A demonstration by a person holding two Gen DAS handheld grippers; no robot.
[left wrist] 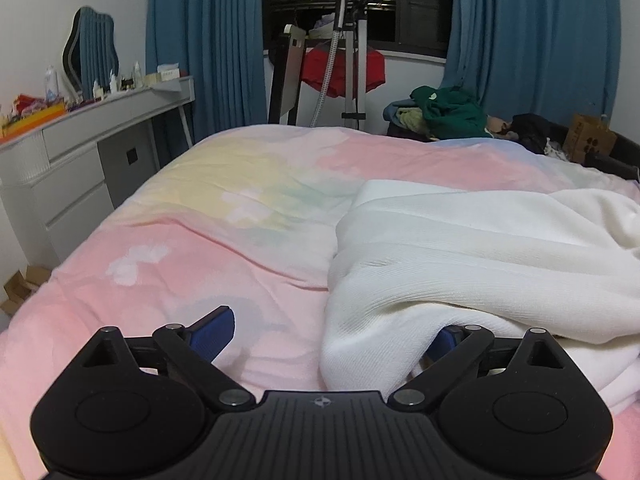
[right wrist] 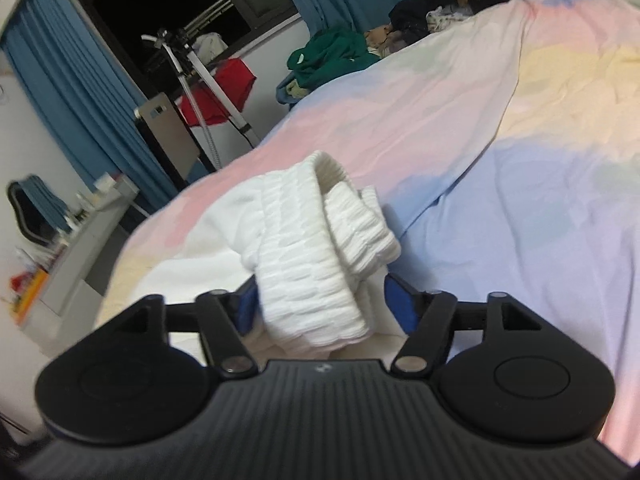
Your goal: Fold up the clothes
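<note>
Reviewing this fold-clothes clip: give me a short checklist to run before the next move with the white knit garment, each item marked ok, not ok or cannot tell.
1. Right claw has the garment: ok. The ribbed hem of the white knit garment sits bunched between its blue pads.
2. Grip firm enough to lift: cannot tell; the cloth hides the contact.
3. Left claw has a grasp: not ok. Its jaws stand wide open; a fold of the garment drapes over one finger only.
4. Garment laid flat: not ok, it is rumpled.
5. Room on the bedspread to spread it: ok, bare to the left.
6. Green clothes pile out of the way: ok, at the far edge.
</note>
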